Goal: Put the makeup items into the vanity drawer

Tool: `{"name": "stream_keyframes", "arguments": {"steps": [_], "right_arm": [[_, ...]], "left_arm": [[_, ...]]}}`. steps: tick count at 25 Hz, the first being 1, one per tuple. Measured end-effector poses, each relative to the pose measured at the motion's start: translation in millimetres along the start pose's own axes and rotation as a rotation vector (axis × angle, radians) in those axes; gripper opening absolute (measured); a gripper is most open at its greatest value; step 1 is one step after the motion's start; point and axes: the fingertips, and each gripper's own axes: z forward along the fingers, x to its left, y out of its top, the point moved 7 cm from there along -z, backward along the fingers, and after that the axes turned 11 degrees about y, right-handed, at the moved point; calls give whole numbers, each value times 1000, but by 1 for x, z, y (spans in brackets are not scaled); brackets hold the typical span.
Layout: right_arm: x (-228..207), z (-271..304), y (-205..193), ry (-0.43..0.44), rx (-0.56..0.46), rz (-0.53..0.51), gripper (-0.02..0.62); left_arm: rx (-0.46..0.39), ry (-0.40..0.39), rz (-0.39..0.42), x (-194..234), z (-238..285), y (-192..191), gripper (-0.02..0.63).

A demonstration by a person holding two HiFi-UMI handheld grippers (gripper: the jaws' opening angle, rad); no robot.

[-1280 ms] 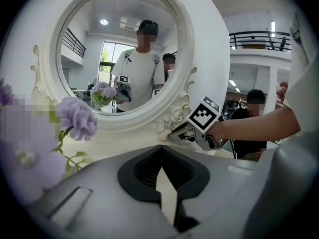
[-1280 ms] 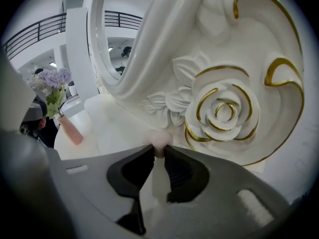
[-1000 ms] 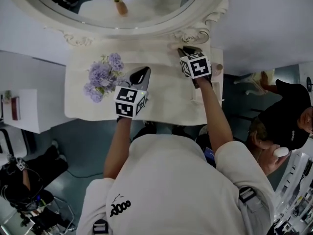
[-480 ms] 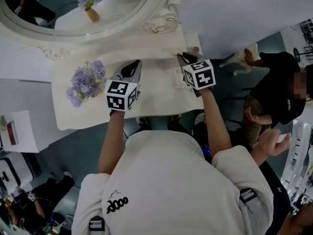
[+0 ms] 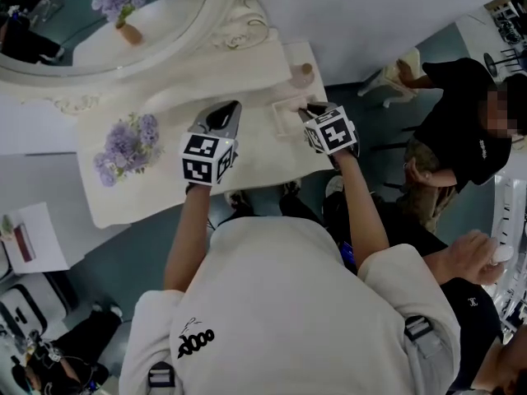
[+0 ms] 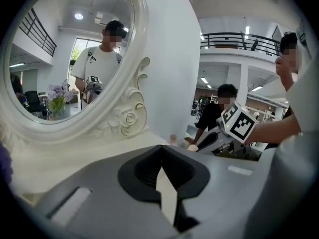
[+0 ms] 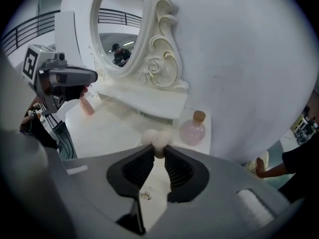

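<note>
My right gripper [image 5: 308, 110] hangs over a small white open compartment [image 5: 283, 118] at the right end of the cream vanity top [image 5: 165, 183]. A pale round makeup puff [image 7: 155, 140] sits pinched between its tips while the jaws are opening. The same puff [image 6: 192, 147] shows at that gripper's tip in the left gripper view. A pink round bottle [image 7: 192, 130] with a tan cap stands just beyond it, near the wall; the head view shows this bottle [image 5: 303, 74] too. My left gripper [image 5: 221, 117] hovers over the middle of the top, shut and empty.
Purple flowers [image 5: 123, 142] lie on the left of the top. The oval mirror's ornate frame [image 5: 239, 25] rises at the back. A person in black [image 5: 461, 130] crouches to the right of the vanity, and another hand [image 5: 482, 253] is close by my right elbow.
The head view has swung right. My right gripper has come away from the mirror's base toward the front right, over the small compartment. The left gripper has barely shifted.
</note>
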Motion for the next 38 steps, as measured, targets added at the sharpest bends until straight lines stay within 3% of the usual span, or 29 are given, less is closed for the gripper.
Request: {"name": "stream_keyframes", "arguments": {"steps": [9,20,25,38], "right_arm": [[-7,20,-30,11,160,29,103],[-6,16,-24,1,117,41,129],[-5,-5,-1,-49,-8,25,9],[21,-92,113,-98,-438,-102,3]], "left_arm": [[33,6,-9,-7,2,-11,18],[34,28,-19,1,-5,-14,18],[9,33,-10,3,-7,-5,18],[-189,137,102,32,-44,72,18]]}}
